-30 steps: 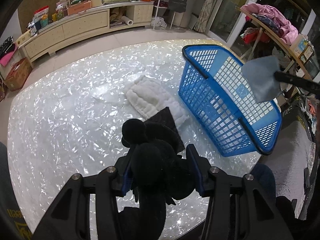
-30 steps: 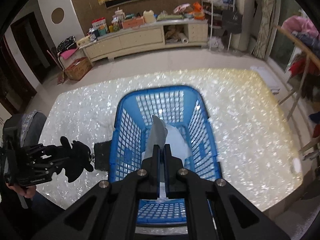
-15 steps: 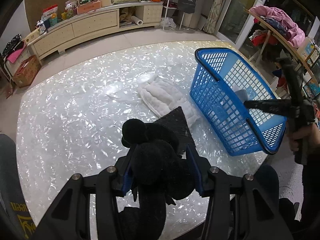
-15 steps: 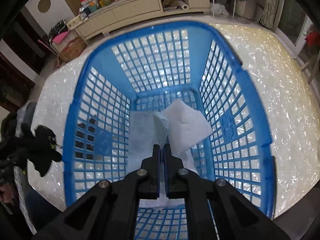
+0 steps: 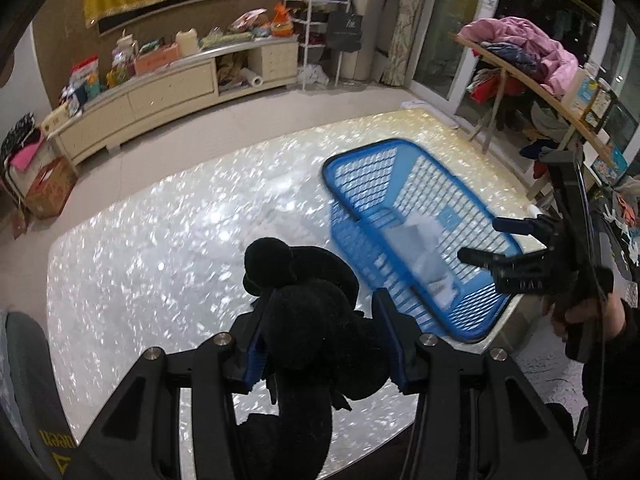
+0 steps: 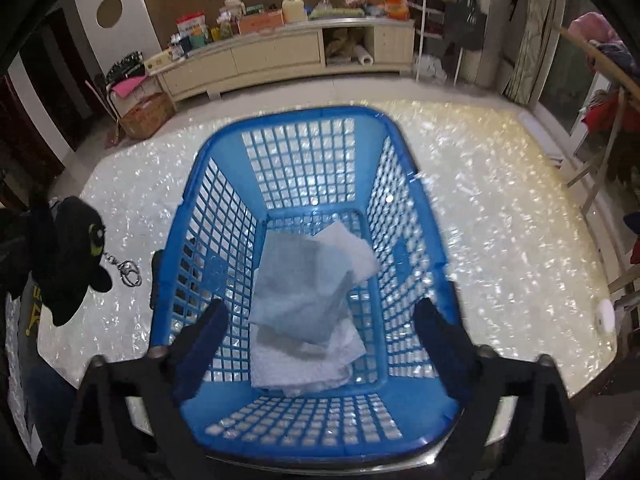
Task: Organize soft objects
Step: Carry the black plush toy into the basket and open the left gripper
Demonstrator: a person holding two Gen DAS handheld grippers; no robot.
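Step in hand: you are carrying the black plush toy [image 5: 320, 320] toward the blue basket [image 6: 404, 152]; judged from the cloths already inside, the toy is the next thing to go in.
Left gripper [image 5: 322, 340]: its two blue-padded fingers pinch the plush toy by the body, above the near edge of the table [image 5: 140, 248], to the left of the basket.
Right gripper [image 6: 320, 344]: spread wide and empty, it hovers over the basket's near end, above the cloths.
How to do it well: bring the toy over the basket's rim before you let go, and lower it inside instead of dropping it from height. Move your right gripper aside first so the two do not collide over the opening.
Watch for: the keyring [image 6: 128, 272] hanging from the toy may snag in the basket's lattice wall; lead with the toy's body.
Basket position: it stands at the table's right side, its near end reaching the near edge.
Basket contents: a grey-blue cloth [image 6: 300, 280] lies loosely folded on top of a white cloth [image 6: 304, 364], both on the floor of the basket toward its near end; the far end is bare.
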